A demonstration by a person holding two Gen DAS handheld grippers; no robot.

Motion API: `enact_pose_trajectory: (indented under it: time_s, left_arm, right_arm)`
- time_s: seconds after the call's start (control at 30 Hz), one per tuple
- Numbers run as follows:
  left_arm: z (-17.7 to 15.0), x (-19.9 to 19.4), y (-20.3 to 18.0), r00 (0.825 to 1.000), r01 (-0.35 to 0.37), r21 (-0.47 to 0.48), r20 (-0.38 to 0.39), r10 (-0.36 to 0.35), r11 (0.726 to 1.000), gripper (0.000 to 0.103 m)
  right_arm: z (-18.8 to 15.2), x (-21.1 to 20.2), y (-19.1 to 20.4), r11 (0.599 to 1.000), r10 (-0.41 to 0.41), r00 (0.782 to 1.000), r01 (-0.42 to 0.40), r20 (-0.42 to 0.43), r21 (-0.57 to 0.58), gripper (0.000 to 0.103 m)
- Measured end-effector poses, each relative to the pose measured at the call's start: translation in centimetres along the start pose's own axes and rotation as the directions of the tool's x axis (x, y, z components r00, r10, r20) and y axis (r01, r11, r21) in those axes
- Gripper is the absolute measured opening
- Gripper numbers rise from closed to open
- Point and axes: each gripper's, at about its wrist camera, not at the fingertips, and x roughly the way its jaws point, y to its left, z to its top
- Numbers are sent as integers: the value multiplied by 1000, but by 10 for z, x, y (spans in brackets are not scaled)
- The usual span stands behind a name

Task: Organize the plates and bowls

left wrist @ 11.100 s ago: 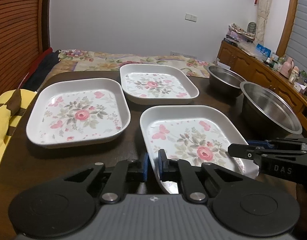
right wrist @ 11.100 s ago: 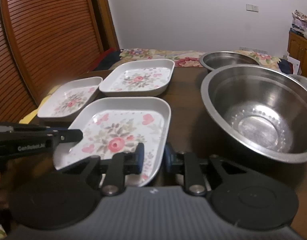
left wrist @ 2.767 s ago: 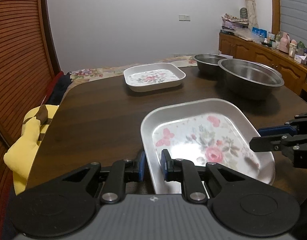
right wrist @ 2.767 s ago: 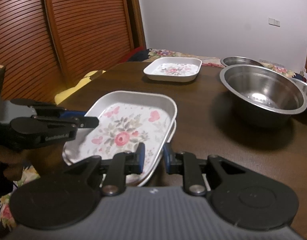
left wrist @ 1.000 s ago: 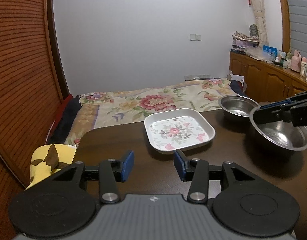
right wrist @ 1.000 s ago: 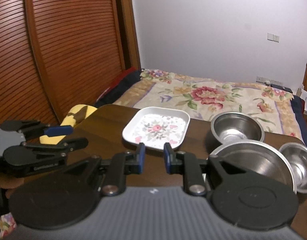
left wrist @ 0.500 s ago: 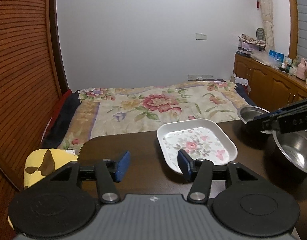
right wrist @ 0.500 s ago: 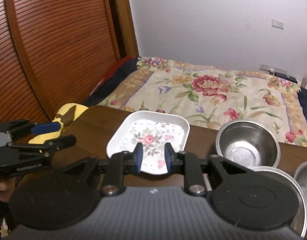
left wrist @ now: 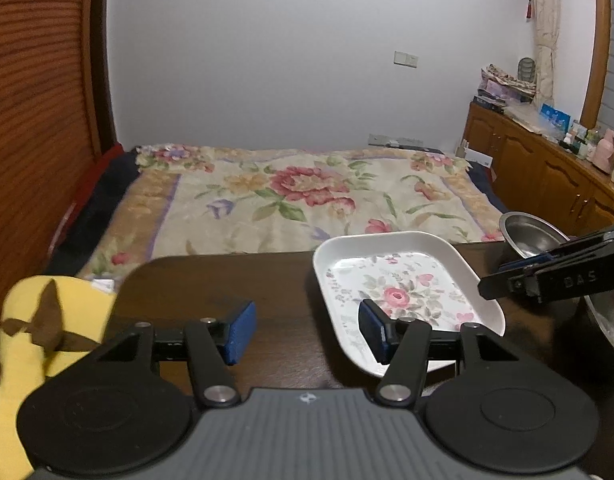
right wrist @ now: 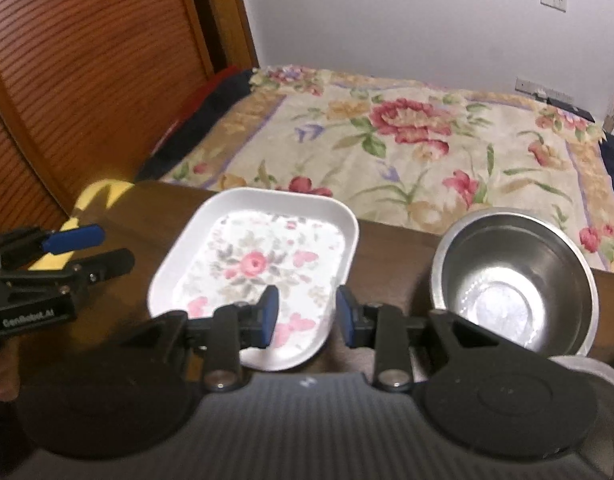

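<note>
Grippers, left (left wrist: 303, 332) and right (right wrist: 305, 316), part-open and empty, jaws just widening, approach the plate (right wrist: 255, 264); next, straddle its rim.

Dark wooden counter (right wrist: 391, 256) across mid-frame, floral plate (right wrist: 263, 264) at centre, steel bowl (right wrist: 515, 284) at right, both resting on it

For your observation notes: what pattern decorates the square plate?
Pink roses and butterflies on white plate; right wrist view shows it best.

White plate (right wrist: 263, 248) with pink floral print; steel-grey bowl (right wrist: 515, 284).
</note>
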Motion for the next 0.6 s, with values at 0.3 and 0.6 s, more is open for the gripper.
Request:
enact_pose_trajectory:
  time_s: [0.3, 0.6]
  left_arm:
    - [0, 30, -2, 999, 34, -20, -39, -35, 999, 49]
    - [-1, 44, -2, 996, 50, -53, -65, -54, 997, 37]
  right_arm:
    - [7, 17, -14, 999, 21, 999, -19, -49, 32, 33]
    - [11, 27, -18, 999, 20, 997, -17, -73, 33, 33]
